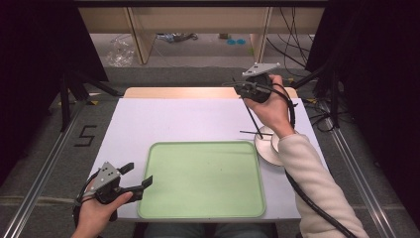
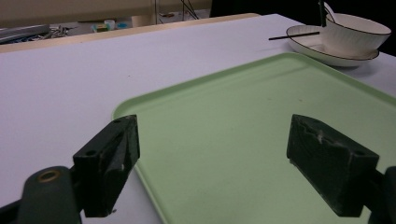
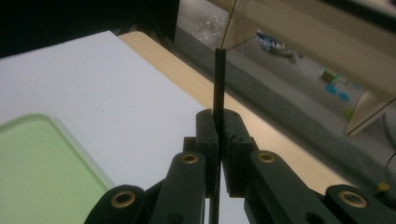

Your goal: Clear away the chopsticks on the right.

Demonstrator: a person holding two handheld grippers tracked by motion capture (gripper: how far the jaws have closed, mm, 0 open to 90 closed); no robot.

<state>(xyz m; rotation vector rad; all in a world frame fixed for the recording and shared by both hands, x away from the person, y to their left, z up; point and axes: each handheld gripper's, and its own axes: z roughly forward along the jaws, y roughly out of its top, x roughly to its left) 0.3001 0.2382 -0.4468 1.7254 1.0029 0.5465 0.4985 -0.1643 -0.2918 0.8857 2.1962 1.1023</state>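
Left tongs (image 1: 136, 176) open and unloaded at the worktop's (image 1: 148, 119) near-left corner, beside the flat green plastic tray (image 1: 203, 178); right tongs (image 1: 247, 94) clamp a thin black chopstick (image 1: 253, 119), its long axis steeply inclined, lower end over the white ceramic plate (image 1: 267, 148) at the right edge.

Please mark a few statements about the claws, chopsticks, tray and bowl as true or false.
1. The right claw is shut on a chopstick. True.
2. The left claw holds the bowl. False: it is open and holds nothing; the bowl sits on a plate.
3. The tray is green and bare. True.
4. A second chopstick lies on the tray. False: it rests on the plate's rim.
5. The left claw hovers by the tray's near left corner. True.
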